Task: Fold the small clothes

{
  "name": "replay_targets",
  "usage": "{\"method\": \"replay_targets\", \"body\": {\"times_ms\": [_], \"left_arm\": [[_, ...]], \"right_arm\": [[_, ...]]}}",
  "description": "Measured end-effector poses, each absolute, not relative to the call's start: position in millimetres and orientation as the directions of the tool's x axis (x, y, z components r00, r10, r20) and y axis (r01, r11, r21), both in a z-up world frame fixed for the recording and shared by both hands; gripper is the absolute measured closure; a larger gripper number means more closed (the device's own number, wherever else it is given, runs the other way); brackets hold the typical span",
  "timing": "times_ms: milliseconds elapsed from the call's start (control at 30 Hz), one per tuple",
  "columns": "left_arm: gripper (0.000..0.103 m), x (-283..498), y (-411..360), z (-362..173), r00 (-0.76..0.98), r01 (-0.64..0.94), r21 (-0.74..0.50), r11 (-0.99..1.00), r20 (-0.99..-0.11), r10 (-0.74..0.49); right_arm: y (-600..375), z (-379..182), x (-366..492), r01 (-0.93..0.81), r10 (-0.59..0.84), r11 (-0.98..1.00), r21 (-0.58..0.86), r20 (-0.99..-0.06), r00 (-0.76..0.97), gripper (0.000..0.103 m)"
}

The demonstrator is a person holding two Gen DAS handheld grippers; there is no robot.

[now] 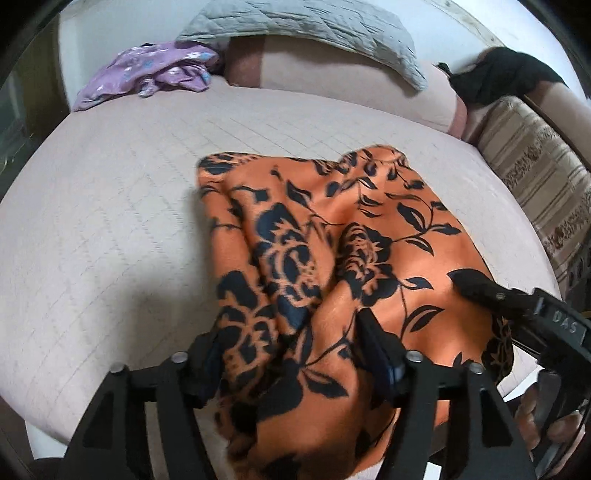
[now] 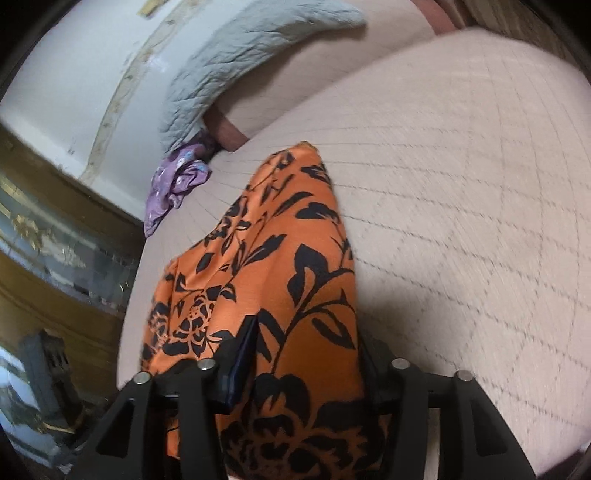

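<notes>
The left gripper (image 1: 288, 343) has its black fingers set apart, with the orange satin cloth with black flowers (image 1: 332, 258) bunched between them; whether they truly pinch it I cannot tell. The right gripper (image 2: 306, 343) straddles the same cloth's near edge, fingers likewise apart, its grip equally unclear. Both likely lift that edge to carry it over for a fold. The cloth trails away across the pale pink quilted bedcover (image 1: 110, 206). Beyond the cloth lie a crumpled purple garment (image 1: 147, 74) and a grey quilted pillow (image 1: 303, 26).
</notes>
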State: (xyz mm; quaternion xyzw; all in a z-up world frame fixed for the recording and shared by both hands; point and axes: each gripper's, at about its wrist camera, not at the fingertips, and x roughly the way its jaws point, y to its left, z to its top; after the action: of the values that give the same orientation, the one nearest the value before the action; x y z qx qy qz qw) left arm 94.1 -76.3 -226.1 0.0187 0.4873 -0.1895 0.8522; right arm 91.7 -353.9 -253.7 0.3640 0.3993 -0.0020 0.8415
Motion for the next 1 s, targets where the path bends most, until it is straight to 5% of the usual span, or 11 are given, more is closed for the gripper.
{"method": "replay_targets", "body": {"times_ms": [300, 433, 467, 633, 1000], "left_arm": [[0.016, 88.0, -60.1, -223.5, 0.574, 0.299, 0.080, 0.951, -0.811, -0.112], [0.015, 92.6, -55.1, -228.7, 0.549, 0.289, 0.056, 0.956, -0.828, -0.118], [0.015, 94.2, -54.6, -223.1, 0.541, 0.291, 0.058, 0.955, -0.833, -0.114], [0.015, 75.4, -52.6, -181.4, 0.655, 0.259, 0.132, 0.957, -0.752, -0.074], [0.003, 20.7, -55.7, -71.6, 0.831, 0.212, 0.188, 0.959, -0.551, -0.076]], "right_arm": [[-346.0, -191.8, 51.5, 0.184, 0.171, 0.811, 0.556, -0.526, 0.833, 0.046], [-323.1, -229.9, 80.7, 0.170, 0.334, 0.800, 0.575, -0.663, 0.671, 0.046], [-320.1, -239.8, 84.7, 0.200, 0.313, 0.816, 0.543, -0.705, 0.636, 0.053], [-321.3, -205.6, 71.5, 0.187, 0.282, 0.822, 0.538, -0.670, 0.687, 0.055], [-315.6, -106.5, 12.7, 0.113, 0.147, 0.894, 0.434, -0.522, 0.840, 0.035]]}}
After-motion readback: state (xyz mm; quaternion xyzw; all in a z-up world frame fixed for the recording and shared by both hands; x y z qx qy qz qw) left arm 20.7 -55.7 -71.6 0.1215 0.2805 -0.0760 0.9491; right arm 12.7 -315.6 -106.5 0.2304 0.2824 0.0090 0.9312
